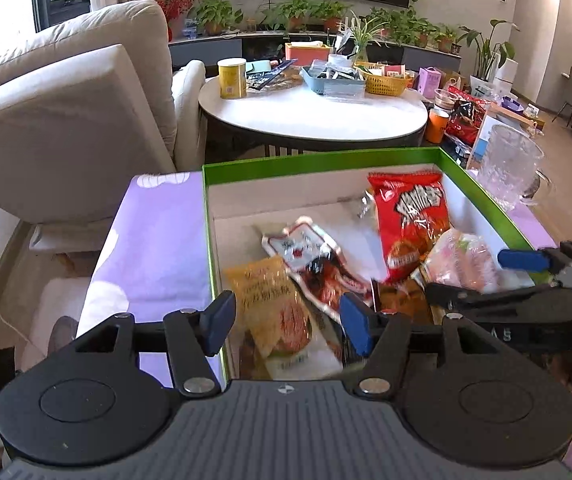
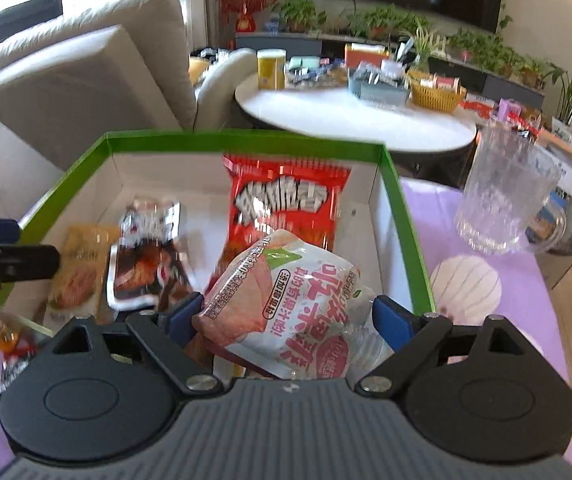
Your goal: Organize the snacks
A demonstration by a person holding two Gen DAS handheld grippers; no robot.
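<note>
A green-rimmed box (image 1: 325,160) with white walls stands on a purple cloth. Inside, a red packet (image 1: 413,220) leans on the far wall, and a dark red and white packet (image 1: 309,256) and a yellow packet (image 1: 274,304) lie flat. My left gripper (image 1: 286,328) is open just above the yellow packet, pads clear of it, its left finger over the box's left wall. My right gripper (image 2: 286,318) is shut on a pink and white packet (image 2: 286,300), held low over the box's near right part. From the left wrist camera that pink packet (image 1: 461,264) shows at the right gripper (image 1: 477,276).
A clear glass mug (image 2: 505,200) stands on the purple cloth (image 2: 485,240) right of the box. Small orange-wrapped snacks (image 2: 2,332) lie left of the box. Beyond are a round white table (image 1: 313,116) with a yellow can and baskets, and a beige sofa (image 1: 66,112) at left.
</note>
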